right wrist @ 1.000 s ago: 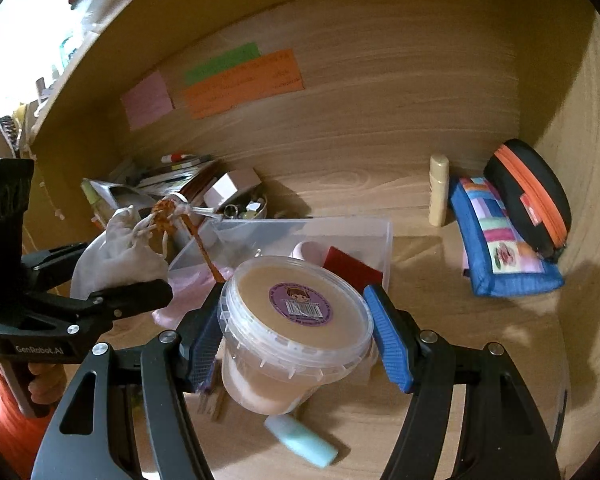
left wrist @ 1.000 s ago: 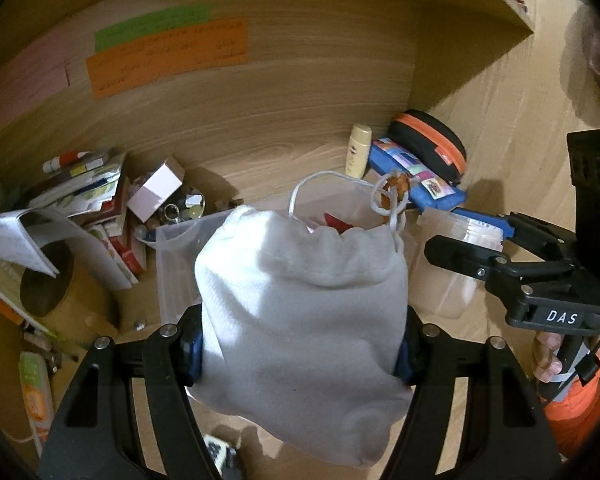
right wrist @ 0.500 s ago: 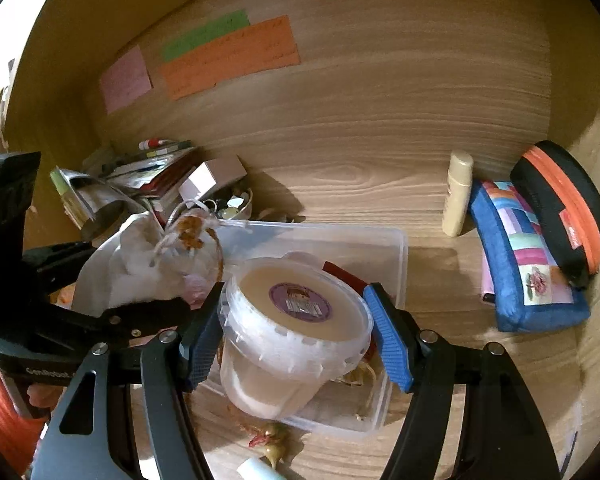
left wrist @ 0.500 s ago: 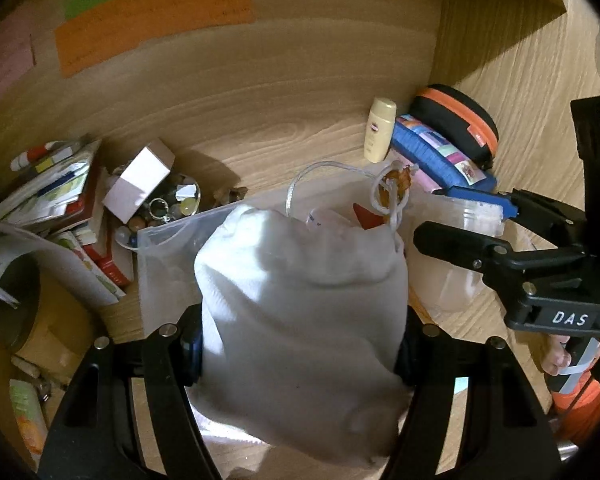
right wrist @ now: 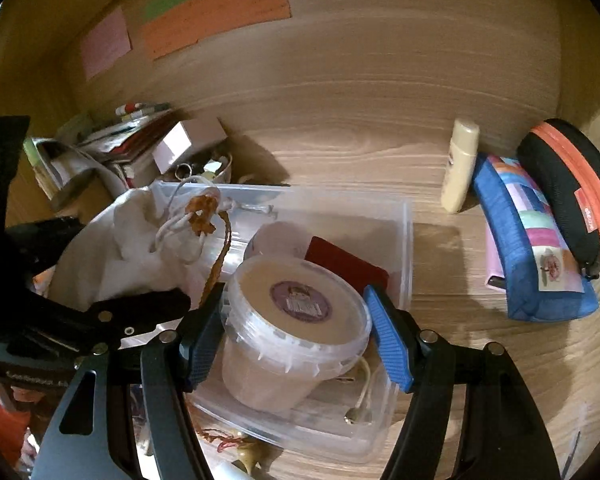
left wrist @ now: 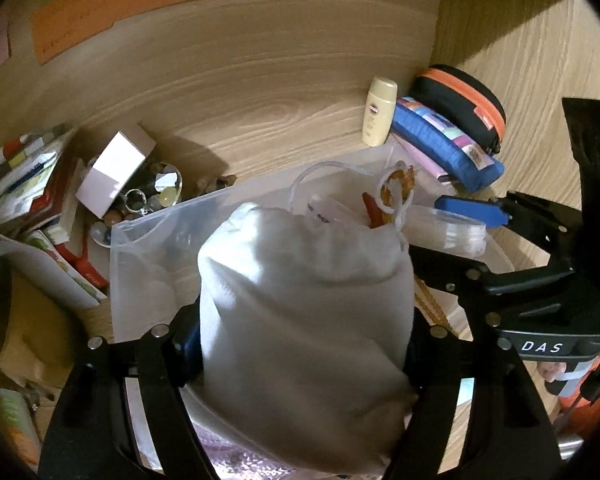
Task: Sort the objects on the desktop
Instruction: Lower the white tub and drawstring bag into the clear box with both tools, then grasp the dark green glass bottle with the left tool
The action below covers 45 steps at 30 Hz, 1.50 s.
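Observation:
My left gripper [left wrist: 300, 344] is shut on a white drawstring cloth bag [left wrist: 304, 312] and holds it over the left part of a clear plastic bin [left wrist: 148, 248]. The bag also shows in the right wrist view [right wrist: 112, 248], with an orange knot on its cord [right wrist: 202, 216]. My right gripper [right wrist: 296, 340] is shut on a round clear tub with a beige lid [right wrist: 296, 312], held over the clear bin [right wrist: 404, 248], which contains a red item [right wrist: 344, 264]. The right gripper and tub show in the left wrist view [left wrist: 452, 232].
At the back right stand a pale yellow bottle [right wrist: 460, 164], a blue patchwork pouch [right wrist: 532, 248] and a black and orange case [right wrist: 572, 192]. At the back left lie a white box [right wrist: 188, 142], a bowl of trinkets [left wrist: 148, 196] and a stack of books [left wrist: 40, 192]. Coloured notes are stuck on the back wall [right wrist: 216, 12].
Both grippers have moved forward and down with their loads; the bag and the tub now hang over the clear bin, closer to its contents.

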Each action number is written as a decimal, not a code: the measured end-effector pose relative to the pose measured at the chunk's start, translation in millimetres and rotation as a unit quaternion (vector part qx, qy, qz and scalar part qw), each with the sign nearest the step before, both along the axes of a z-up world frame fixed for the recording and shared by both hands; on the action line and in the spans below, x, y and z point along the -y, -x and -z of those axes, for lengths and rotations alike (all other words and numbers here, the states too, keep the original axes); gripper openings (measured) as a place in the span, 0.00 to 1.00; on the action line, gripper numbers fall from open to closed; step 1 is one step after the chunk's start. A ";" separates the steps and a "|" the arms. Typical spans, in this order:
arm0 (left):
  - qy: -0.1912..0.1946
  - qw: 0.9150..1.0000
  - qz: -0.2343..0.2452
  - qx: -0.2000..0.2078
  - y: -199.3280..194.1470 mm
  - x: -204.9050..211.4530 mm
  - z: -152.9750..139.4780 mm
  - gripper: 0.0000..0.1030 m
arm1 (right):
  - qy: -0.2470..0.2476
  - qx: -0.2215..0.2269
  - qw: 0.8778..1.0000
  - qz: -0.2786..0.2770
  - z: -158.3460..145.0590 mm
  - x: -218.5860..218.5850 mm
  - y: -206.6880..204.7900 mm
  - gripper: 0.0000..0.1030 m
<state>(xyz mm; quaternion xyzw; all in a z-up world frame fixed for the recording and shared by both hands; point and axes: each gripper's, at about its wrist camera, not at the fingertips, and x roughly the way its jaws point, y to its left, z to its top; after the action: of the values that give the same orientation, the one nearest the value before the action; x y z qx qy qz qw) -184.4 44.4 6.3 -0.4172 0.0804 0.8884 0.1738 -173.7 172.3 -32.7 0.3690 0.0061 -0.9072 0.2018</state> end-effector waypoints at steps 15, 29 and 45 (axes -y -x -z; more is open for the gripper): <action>0.029 0.999 -0.022 -0.011 -13.1 7.6 -11.7 0.87 | -0.026 -0.036 0.999 -0.001 -18.7 4.5 -16.4 0.74; 0.055 0.995 -0.035 -0.074 -67.5 1.8 -42.0 0.93 | 0.007 -0.042 0.999 0.015 -42.8 -9.4 -51.9 0.83; 0.050 0.990 -0.114 -0.073 -121.0 64.9 -46.4 0.96 | 0.016 -0.014 0.999 0.040 -31.3 -23.1 -94.0 0.84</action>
<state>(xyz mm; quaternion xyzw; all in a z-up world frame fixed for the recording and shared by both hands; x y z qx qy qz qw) -63.4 -20.6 52.6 -0.3655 0.0889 0.9255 0.0441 -79.7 195.4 -1.4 0.3533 -0.0203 -0.9195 0.1714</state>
